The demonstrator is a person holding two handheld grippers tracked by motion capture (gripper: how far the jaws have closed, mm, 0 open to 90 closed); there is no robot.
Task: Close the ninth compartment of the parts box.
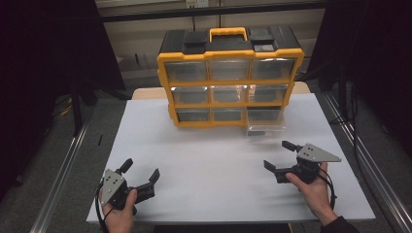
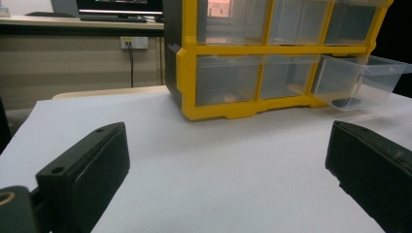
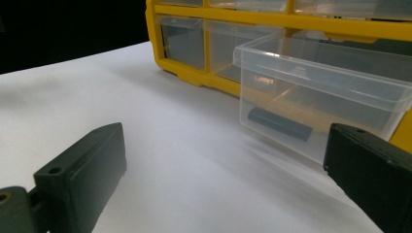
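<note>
overhead camera first: a yellow-framed plastic organiser cabinet with nine clear drawers and a black top (image 1: 230, 77) stands at the far middle of a white rectangular table top (image 1: 209, 165), and its bottom-right clear plastic drawer (image 1: 265, 122) is pulled out toward the near side while the other drawers sit flush. the right gripper (image 1: 284, 155), held in a hand at the near right, rests low over the table with its two black jaws spread wide and nothing between them; it lies near the open drawer but apart from it, just on the near side. the left gripper (image 1: 141, 170) sits at the near left corner, well apart from the cabinet, jaws likewise spread and empty. left gripper view: both black jaws rise wide apart over bare white table, the cabinet stands far ahead, and the pulled-out drawer (image 2: 357, 80) juts from its lower right with a small dark flat object (image 2: 346, 102) on its floor. right gripper view: the jaws again stand open and empty, and the open drawer (image 3: 320, 97) is close ahead on the right, a small dark flat object (image 3: 279, 124) lying inside on its bottom near the front wall.
</note>
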